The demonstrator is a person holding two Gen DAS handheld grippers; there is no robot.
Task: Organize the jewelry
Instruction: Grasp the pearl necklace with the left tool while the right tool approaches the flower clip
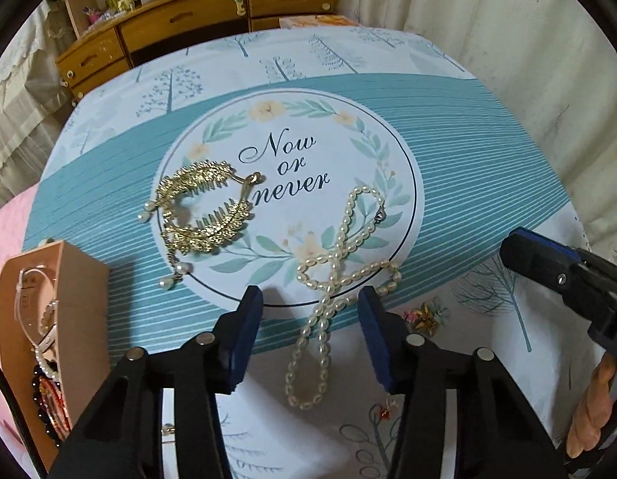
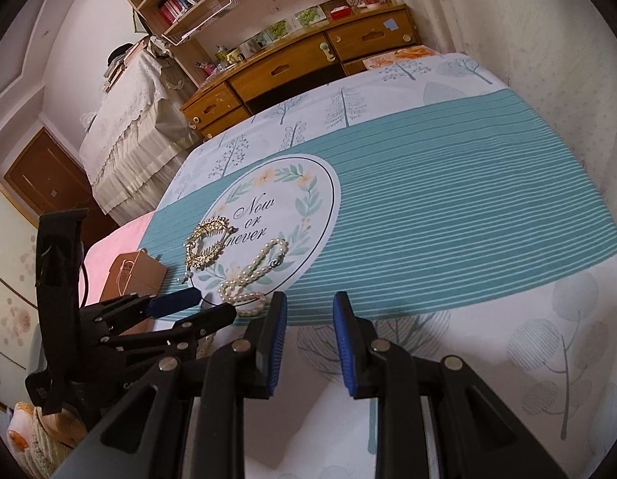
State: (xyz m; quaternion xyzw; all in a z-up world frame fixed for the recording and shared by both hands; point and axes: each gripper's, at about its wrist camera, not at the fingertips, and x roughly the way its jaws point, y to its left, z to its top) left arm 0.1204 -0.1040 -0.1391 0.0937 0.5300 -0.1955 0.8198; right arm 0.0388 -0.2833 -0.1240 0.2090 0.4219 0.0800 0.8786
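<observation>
A white pearl necklace [image 1: 328, 279] lies tangled on the teal and white tablecloth [image 1: 448, 151]. My left gripper [image 1: 310, 299] points down over it, a blue pad on each side of the strand. The pads do not touch the pearls, so it is open. A gold leaf hair comb [image 1: 204, 207] with pearl drops lies further left. In the right wrist view my right gripper [image 2: 310, 299] hovers over bare cloth, a narrow gap between its pads and nothing in it. The left gripper [image 2: 210, 305] shows there at the necklace [image 2: 252, 267].
A tan jewelry box [image 1: 68, 319] holding bracelets and beads stands at the left table edge. Small flower earrings [image 1: 424, 315] and a tiny red piece [image 1: 388, 403] lie near the front. My right gripper [image 1: 520, 251] reaches in from the right. Wooden drawers [image 1: 180, 28] stand behind.
</observation>
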